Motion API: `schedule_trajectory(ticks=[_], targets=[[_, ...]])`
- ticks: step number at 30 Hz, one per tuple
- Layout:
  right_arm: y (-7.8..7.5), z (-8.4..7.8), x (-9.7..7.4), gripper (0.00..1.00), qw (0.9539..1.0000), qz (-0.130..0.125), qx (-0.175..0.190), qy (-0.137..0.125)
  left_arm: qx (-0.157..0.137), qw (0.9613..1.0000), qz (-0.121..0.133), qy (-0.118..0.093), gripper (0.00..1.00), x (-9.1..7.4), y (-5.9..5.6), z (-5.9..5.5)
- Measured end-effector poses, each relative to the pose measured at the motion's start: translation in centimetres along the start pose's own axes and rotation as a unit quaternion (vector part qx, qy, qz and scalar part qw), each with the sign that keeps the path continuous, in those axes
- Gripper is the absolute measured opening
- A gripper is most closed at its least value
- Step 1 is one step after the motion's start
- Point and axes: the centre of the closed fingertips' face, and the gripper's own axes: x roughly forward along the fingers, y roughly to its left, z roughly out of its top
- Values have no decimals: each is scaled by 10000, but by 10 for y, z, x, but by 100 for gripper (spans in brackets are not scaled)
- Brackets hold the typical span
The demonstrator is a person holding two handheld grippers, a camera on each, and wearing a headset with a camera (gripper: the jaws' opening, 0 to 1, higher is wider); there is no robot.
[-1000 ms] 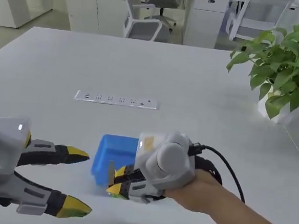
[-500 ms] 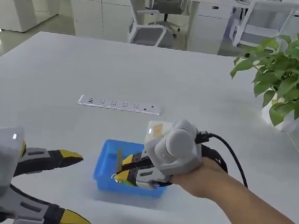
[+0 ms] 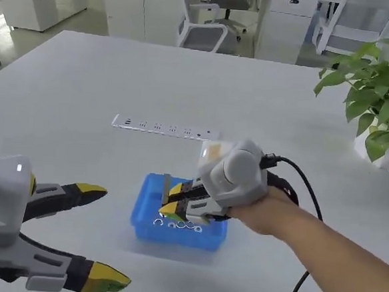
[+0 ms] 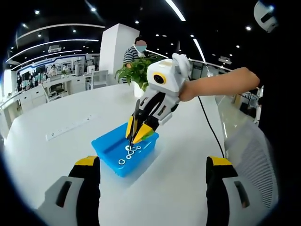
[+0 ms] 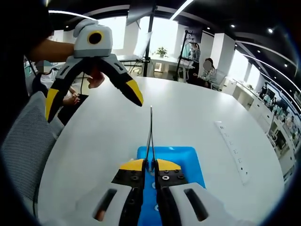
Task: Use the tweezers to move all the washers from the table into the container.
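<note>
A blue container (image 3: 146, 213) sits on the white table with several small washers (image 3: 179, 225) lying in it. Over its middle my right gripper (image 3: 170, 209) is shut on thin metal tweezers (image 3: 165, 186). In the left gripper view the tweezers (image 4: 135, 120) point down at the washers (image 4: 127, 154) inside the container (image 4: 110, 146), under the right gripper (image 4: 138, 133). Whether a washer sits between the tweezer tips I cannot tell. The right gripper view has the tweezers (image 5: 150, 134) reaching out over the container (image 5: 188, 162). My left gripper (image 3: 101, 236) hangs open and empty to the container's left.
A white power strip (image 3: 166, 128) lies behind the container. At the table's right edge stands a potted plant (image 3: 379, 85). A black cable (image 3: 304, 194) trails from the right gripper along the arm. Chairs and cabinets stand beyond the table.
The right gripper with the tweezers has gone from the container's front edge up over its inside. Washers now show in the container. The left gripper stays open at the left.
</note>
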Motion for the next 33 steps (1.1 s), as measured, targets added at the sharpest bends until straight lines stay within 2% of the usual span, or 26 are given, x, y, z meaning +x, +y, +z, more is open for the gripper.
schedule_trajectory(ticks=[14, 21, 33], targets=[[-17, -13, 13, 8, 10000, 83, -2, -28, -101, 9999, 117, -41, 99, 1, 1, -6], [-23, -22, 23, 8, 9999, 138, 24, 9, -122, 9998, 140, -68, 99, 0, 2, -4], [-26, -37, 34, 8, 9997, 194, 28, 115, -100, 9998, 153, -61, 97, 4, 10, -3]])
